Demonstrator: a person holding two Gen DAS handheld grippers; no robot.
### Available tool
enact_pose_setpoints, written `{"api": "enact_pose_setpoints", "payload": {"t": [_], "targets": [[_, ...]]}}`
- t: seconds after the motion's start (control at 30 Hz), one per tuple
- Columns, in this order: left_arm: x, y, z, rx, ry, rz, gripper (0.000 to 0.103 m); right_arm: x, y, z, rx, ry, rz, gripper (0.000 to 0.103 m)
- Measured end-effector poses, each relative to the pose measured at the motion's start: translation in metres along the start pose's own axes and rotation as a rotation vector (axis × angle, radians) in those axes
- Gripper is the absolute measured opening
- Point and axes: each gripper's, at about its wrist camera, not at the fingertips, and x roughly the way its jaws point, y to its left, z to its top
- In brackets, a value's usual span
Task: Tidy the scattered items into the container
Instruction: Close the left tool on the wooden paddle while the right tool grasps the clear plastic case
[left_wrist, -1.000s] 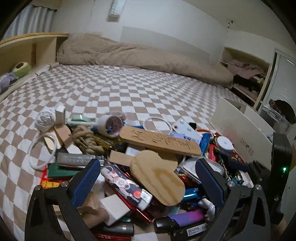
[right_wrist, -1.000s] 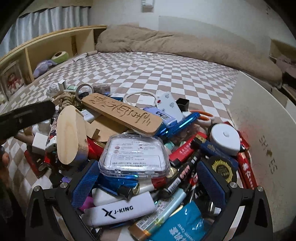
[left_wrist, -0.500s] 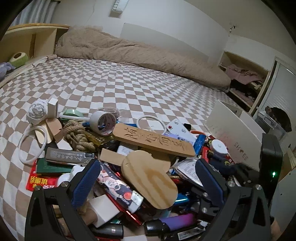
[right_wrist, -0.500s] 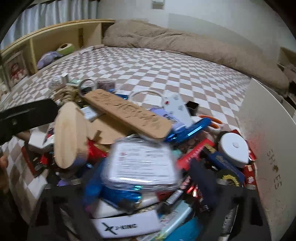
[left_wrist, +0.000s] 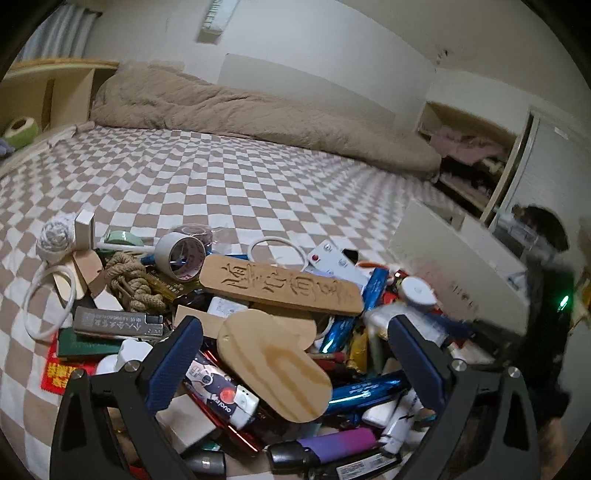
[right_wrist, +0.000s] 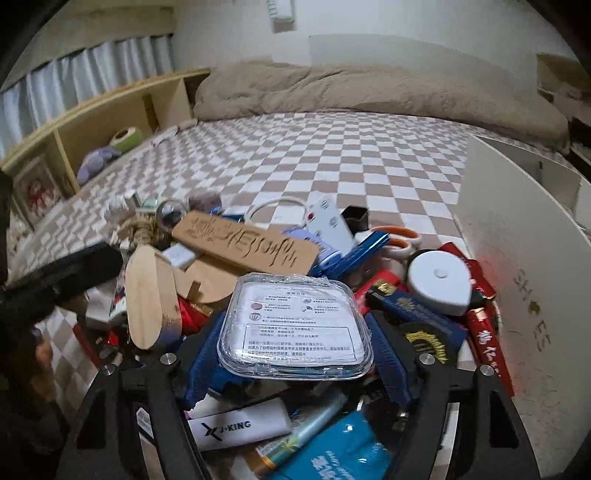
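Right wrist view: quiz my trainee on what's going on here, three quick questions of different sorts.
1. True or false: the right gripper is shut on the clear plastic case.
2. Which side of the pile is the white shoe box on: left or right?
3. Multiple choice: the left gripper is A) open above the pile, B) shut on the heart-shaped wooden board.

Key: 1 true; 2 right; 3 A.

Black tongs (left_wrist: 295, 363), blue textured pads (left_wrist: 173, 363), silver screws.
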Motion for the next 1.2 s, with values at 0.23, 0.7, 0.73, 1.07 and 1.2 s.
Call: {"api": "enact_pose_setpoints", "payload": {"t": [0.23, 0.7, 0.73, 1.07, 1.2], "targets": [[0.004, -0.009, -0.008, 0.108, 0.033, 0.028, 0.101, -0.003, -0.012, 0.002, 0.044, -0.004, 0.034, 0.076], [0.02, -0.031, -0.015, 0.47, 0.122, 0.081, 0.103, -0.008, -0.027, 0.001, 0.087, -0.007, 0.063, 0.076], [0.023, -0.032, -0.017, 0.49, 0.135, 0.085, 0.103, -0.008, -0.028, 0.001, 0.087, -0.006, 0.063, 0.076], [0.039, -0.036, -0.029, 0.616, 0.187, 0.128, 0.103, -0.006, -0.025, 0.0, 0.083, 0.009, 0.085, 0.076], [0.04, -0.029, -0.023, 0.576, 0.188, 0.107, 0.103, -0.005, -0.024, 0.0, 0.085, 0.018, 0.093, 0.076]]}}
